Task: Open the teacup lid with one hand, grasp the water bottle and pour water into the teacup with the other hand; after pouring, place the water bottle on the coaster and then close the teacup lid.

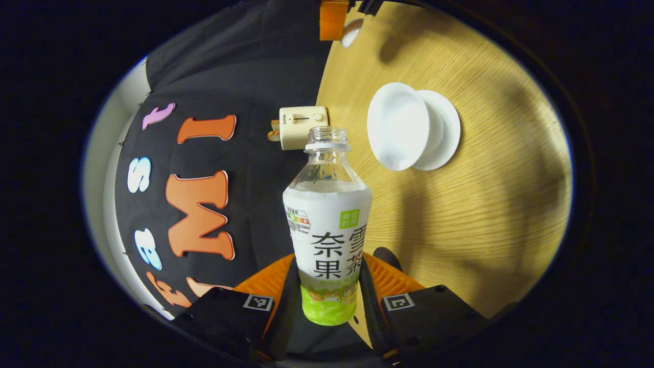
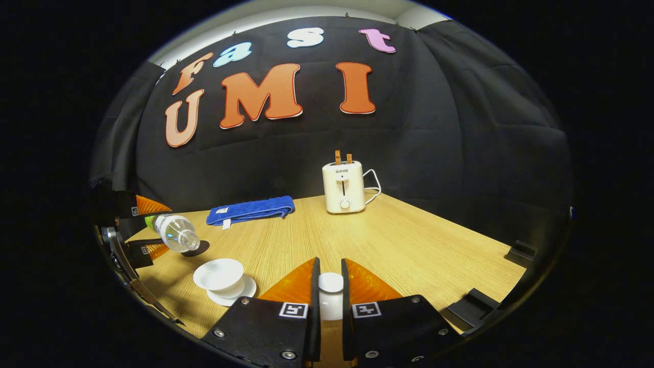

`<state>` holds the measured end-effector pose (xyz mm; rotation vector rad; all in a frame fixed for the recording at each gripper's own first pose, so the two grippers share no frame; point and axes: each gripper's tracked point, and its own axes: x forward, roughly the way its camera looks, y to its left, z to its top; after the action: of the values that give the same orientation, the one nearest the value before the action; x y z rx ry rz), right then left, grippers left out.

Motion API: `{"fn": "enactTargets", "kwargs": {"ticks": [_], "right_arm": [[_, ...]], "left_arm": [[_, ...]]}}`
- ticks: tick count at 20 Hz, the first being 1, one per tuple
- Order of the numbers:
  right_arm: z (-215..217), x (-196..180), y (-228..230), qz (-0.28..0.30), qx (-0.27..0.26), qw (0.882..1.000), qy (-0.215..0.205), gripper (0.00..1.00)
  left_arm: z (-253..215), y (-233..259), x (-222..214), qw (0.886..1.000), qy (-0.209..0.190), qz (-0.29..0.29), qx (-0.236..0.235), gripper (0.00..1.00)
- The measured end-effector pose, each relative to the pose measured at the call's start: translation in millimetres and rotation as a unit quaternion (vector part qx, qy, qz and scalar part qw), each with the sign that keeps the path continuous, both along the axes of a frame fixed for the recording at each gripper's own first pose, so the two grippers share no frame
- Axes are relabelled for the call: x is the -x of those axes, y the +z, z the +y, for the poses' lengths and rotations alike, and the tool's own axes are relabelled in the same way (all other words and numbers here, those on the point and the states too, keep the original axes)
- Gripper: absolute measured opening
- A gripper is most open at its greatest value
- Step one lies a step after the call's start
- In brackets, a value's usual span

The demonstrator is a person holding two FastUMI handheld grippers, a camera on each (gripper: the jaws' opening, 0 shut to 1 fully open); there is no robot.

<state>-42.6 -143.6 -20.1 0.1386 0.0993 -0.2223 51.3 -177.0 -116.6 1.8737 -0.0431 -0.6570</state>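
My left gripper (image 1: 327, 267) is shut on the lower body of an uncapped plastic water bottle (image 1: 327, 225). In the right gripper view that bottle (image 2: 173, 232) is tipped over, its open mouth pointing towards the teacup; no stream of water shows. The white teacup (image 2: 219, 274) stands open on its saucer (image 2: 246, 291) at the table's near left. It appears as a white bowl (image 1: 398, 125) to the right of the bottle's mouth. My right gripper (image 2: 330, 276) is shut on the white teacup lid (image 2: 330, 294), held above the table. A dark round coaster (image 2: 198, 249) lies under the bottle's neck.
A cream toaster (image 2: 343, 186) with a cord stands at the back of the wooden table (image 2: 409, 245). A folded blue towel (image 2: 250, 209) lies to its left. Black brackets (image 2: 521, 251) sit along the table's right edge.
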Motion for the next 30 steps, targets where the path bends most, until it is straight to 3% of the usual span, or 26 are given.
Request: {"fn": "enactTargets", "kwargs": {"ticks": [9,17,30], "right_arm": [[0,-2,-3,0.003,-0.001,1.000,0.007,0.17],[-1,-2,-5,0.005,-0.003,1.000,0.008,0.17],[1,-4,-8,0.010,-0.001,1.000,0.011,0.17]], "left_arm": [[-6,3,-3,0.993,-0.039,-0.020,-0.110,0.64],[-23,7,-3,0.982,-0.075,-0.042,-0.171,0.64],[-46,25,2,0.954,-0.136,-0.097,-0.249,0.64]]}}
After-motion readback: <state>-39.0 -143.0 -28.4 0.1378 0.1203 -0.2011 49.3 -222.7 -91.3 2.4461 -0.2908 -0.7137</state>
